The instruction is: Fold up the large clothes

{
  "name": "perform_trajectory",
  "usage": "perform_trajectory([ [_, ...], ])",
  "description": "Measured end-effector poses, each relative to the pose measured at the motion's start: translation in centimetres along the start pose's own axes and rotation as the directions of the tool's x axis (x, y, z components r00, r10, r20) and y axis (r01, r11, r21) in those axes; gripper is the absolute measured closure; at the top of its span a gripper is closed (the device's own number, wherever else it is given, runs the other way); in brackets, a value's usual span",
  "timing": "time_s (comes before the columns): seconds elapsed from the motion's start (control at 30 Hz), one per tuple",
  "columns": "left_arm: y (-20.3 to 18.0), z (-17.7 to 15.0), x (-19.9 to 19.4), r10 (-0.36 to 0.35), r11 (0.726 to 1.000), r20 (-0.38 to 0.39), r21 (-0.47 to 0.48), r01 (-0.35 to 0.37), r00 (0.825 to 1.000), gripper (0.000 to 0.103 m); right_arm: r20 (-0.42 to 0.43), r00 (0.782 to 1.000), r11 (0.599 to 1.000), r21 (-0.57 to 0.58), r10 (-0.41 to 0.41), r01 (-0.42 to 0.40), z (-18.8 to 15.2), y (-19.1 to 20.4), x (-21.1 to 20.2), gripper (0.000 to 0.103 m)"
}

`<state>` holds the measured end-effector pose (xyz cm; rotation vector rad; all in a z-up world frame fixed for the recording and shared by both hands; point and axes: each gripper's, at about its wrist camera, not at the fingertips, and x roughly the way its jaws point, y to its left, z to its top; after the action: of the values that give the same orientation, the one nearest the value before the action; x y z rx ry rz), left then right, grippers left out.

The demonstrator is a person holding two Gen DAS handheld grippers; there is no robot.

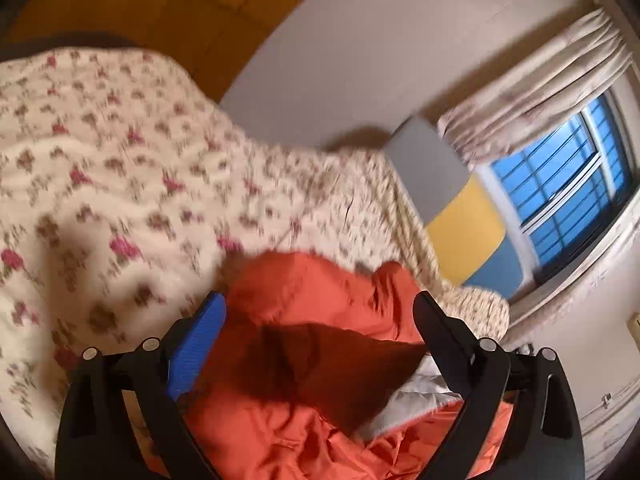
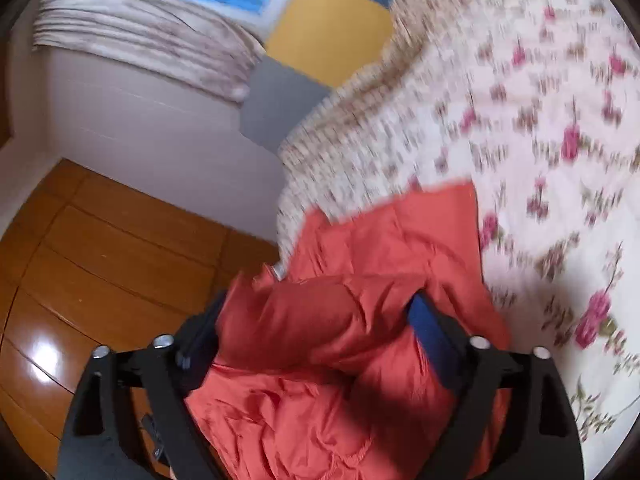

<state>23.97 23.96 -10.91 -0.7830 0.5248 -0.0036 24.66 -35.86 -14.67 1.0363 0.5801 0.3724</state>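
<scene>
Both tools over a bed, both views blurred. Left tool (image 1: 320,312) spread wide, blue pad on one finger (image 1: 198,344), the other finger black; orange padded jacket (image 1: 304,360) bunched between the fingers, pads not pressing on it. A patch of pale grey lining (image 1: 420,396) showing beside the black finger. Right tool (image 2: 316,316) likewise spread wide, a thick fold of the same orange jacket (image 2: 344,320) lying between its pads, not pinched; cloth close against both fingers. Jacket crumpled at the bed's edge, resting on a floral bedspread (image 1: 100,168) with pink roses. Beyond the bed: headboard panels in grey, yellow and blue (image 1: 464,224), a white wall, a gathered pale curtain (image 1: 540,76) beside a barred window (image 1: 560,184). Glossy wooden floor (image 2: 100,260) beside the bed in the right wrist view.
</scene>
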Motion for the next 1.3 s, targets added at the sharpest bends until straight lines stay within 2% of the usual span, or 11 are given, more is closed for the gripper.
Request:
perform_trajectory([
  [0.07, 0.8, -0.3, -1.1, 0.004, 1.000, 0.016, 0.028, -0.005, 1.000, 0.008, 0.081, 0.997, 0.997, -0.072, 0.006, 0.000, 0.0, 0.2, -2.3, 0.003],
  [0.13, 1.7, -1.4, -2.1, 0.010, 0.996, 0.019, 0.089, -0.011, 1.000, 0.005, 0.079, 0.996, 0.990, -0.133, -0.035, 0.046, -0.2, 0.3, -2.9, 0.003],
  [0.27, 3.7, -4.6, -2.8, 0.018, 0.984, -0.026, 0.178, -0.013, 0.999, 0.004, -0.046, 0.974, 0.943, -0.265, -0.223, 0.204, -1.7, -1.4, -2.0, 0.002],
  [0.37, 4.6, -6.6, -1.5, -0.019, 0.989, -0.132, 0.144, 0.038, 0.991, 0.004, -0.155, 0.944, 0.928, -0.283, -0.292, 0.241, -3.2, -2.8, 0.5, 0.002],
  [0.43, 4.1, -7.3, -0.7, -0.035, 0.988, -0.156, 0.143, 0.058, 0.987, 0.004, -0.188, 0.938, 0.931, -0.281, -0.292, 0.234, -4.1, -3.6, 1.6, 0.002],
  [0.57, 3.4, -8.0, 2.6, 0.063, 0.979, -0.239, 0.204, -0.013, 0.969, 0.004, -0.196, 0.943, 0.938, -0.276, -0.267, 0.209, -4.9, -3.8, 3.4, 0.006],
  [0.63, 3.1, -8.7, 3.7, 0.102, 0.970, -0.262, 0.242, -0.037, 0.960, 0.004, -0.207, 0.938, 0.937, -0.276, -0.277, 0.216, -5.1, -3.8, 3.9, 0.019],
  [0.67, 2.7, -9.0, 3.8, 0.106, 0.963, -0.267, 0.268, -0.032, 0.958, 0.010, -0.216, 0.937, 0.939, -0.271, -0.273, 0.211, -5.0, -3.7, 4.3, 0.032],
  [0.8, 1.7, -9.8, 3.6, 0.106, 0.955, -0.310, 0.298, -0.010, 0.945, 0.032, -0.260, 0.944, 0.968, -0.201, -0.200, 0.150, -5.0, -4.5, 4.0, 0.050],
  [0.93, 0.3, -11.2, 2.3, 0.088, 0.945, -0.346, 0.324, 0.031, 0.934, 0.049, -0.274, 0.947, 0.975, -0.188, -0.167, 0.117, -5.3, -4.5, 2.5, 0.056],
  [1.3, -2.4, -16.1, -0.7, 0.044, 0.922, -0.415, 0.367, 0.123, 0.909, 0.049, -0.238, 0.955, 0.969, -0.211, -0.174, 0.124, -6.1, -4.5, -5.6, 0.057],
])
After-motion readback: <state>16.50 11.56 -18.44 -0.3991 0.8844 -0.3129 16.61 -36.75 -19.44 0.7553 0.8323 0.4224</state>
